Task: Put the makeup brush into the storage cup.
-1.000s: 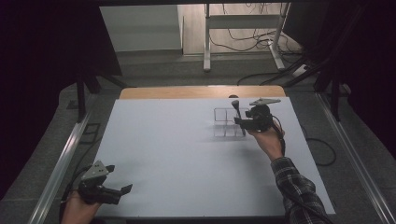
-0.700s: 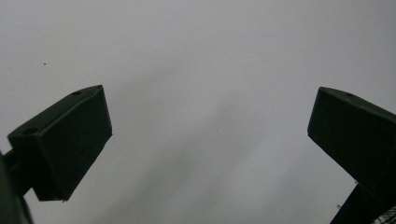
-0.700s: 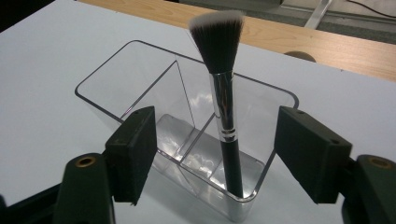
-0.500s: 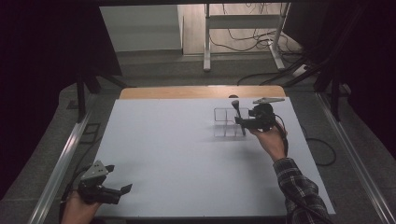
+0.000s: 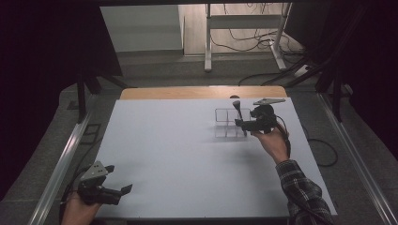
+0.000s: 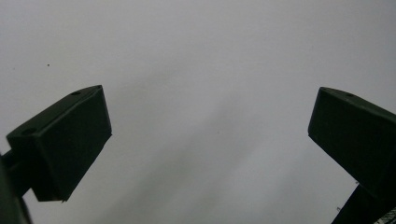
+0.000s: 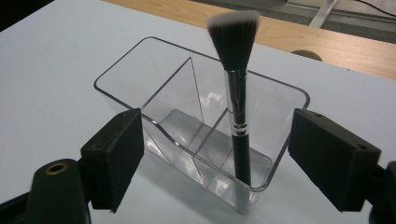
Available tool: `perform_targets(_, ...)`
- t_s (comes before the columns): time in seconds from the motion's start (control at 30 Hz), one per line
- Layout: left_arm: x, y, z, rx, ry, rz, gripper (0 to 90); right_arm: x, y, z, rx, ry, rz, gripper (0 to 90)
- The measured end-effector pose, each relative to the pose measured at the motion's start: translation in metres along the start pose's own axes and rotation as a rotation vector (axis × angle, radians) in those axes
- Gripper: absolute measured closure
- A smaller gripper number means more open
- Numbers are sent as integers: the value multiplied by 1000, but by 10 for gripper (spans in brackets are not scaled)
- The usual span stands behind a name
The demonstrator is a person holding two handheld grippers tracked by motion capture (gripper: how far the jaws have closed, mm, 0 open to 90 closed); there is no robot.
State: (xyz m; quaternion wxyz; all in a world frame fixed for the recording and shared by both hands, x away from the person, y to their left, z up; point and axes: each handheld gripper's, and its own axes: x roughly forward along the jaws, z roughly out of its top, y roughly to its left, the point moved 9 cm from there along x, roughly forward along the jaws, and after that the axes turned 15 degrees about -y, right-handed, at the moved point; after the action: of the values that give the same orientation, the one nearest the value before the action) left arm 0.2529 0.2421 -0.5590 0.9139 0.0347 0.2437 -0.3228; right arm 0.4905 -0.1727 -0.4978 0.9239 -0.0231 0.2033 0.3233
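A clear plastic organizer (image 7: 122, 61) (image 5: 224, 124) with several compartments stands on the white table top (image 5: 178, 150) at the back right. A makeup brush (image 7: 236, 93) (image 5: 238, 109) with a black handle, silver collar and white-tipped bristles stands upright in one end compartment, bristles up. My right gripper (image 7: 219, 140) (image 5: 240, 124) is at the organizer, and its jaws have just been opening. They stand wide on either side of the brush and touch nothing. My left gripper (image 5: 123, 190) (image 6: 210, 121) rests open over bare table at the front left.
A wooden strip (image 5: 202, 92) with a round cable hole (image 5: 233, 97) runs along the table's back edge. Metal rails (image 5: 61, 164) flank the table. A desk frame (image 5: 244, 28) and loose cables lie on the floor beyond.
Both hands stay where they were, and the brush stands in the organizer as before.
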Motion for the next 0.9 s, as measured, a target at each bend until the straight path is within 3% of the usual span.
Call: perform_targets(0.9, -1, 1, 0, -5, -6, 1, 0, -14, 16, -6, -20, 54, 28, 0)
